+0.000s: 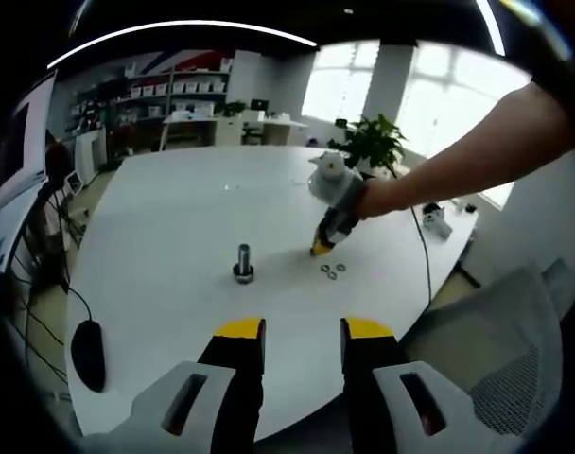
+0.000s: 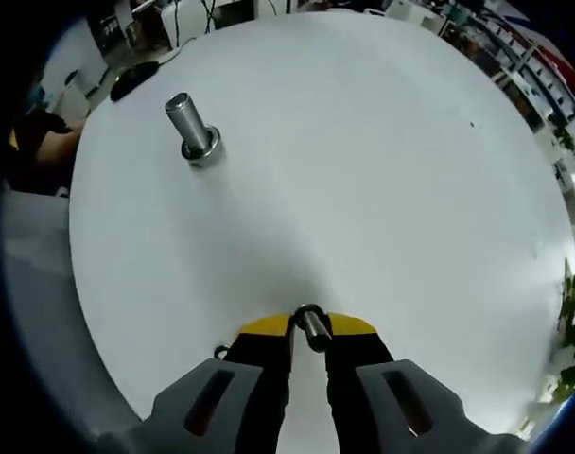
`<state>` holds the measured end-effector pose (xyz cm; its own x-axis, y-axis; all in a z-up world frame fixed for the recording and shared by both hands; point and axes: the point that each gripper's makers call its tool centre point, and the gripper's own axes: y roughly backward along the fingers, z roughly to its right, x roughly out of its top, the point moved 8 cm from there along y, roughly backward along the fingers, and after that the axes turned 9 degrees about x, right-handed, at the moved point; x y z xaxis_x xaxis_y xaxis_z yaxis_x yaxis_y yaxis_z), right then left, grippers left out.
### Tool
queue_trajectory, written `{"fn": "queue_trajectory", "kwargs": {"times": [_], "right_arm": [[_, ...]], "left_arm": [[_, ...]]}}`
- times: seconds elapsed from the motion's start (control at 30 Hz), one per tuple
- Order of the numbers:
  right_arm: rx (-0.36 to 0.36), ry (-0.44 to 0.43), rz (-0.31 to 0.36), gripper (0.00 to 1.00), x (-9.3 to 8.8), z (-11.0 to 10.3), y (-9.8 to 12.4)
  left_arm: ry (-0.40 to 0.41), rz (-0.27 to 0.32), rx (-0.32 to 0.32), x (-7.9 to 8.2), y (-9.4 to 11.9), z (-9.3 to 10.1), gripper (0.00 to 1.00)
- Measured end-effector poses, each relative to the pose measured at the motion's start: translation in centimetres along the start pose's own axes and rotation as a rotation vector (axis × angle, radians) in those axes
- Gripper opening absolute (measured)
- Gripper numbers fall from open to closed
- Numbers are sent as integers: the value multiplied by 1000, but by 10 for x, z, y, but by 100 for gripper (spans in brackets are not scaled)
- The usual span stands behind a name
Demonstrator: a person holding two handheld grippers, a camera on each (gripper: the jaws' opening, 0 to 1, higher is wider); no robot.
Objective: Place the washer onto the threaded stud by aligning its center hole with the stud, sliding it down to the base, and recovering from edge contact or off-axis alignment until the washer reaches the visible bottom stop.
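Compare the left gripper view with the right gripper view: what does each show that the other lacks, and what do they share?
Left gripper view alone: loose small metal washers on the table, the right gripper lowered beside them, a green potted plant.

Right gripper view alone: a small metal ring-shaped washer pinched at its gripper's tips.

Both: the round white table and the upright grey metal threaded stud.
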<state>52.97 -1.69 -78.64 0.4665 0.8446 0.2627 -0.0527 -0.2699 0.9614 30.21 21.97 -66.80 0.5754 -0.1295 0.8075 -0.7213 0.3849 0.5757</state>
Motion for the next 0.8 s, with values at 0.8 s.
{"fn": "queue_trajectory", "kwargs": {"times": [0.8], "right_arm": [[13, -57, -19, 18, -49, -21, 15]], "left_arm": [[-19, -4, 13, 0, 0, 0, 29]]}}
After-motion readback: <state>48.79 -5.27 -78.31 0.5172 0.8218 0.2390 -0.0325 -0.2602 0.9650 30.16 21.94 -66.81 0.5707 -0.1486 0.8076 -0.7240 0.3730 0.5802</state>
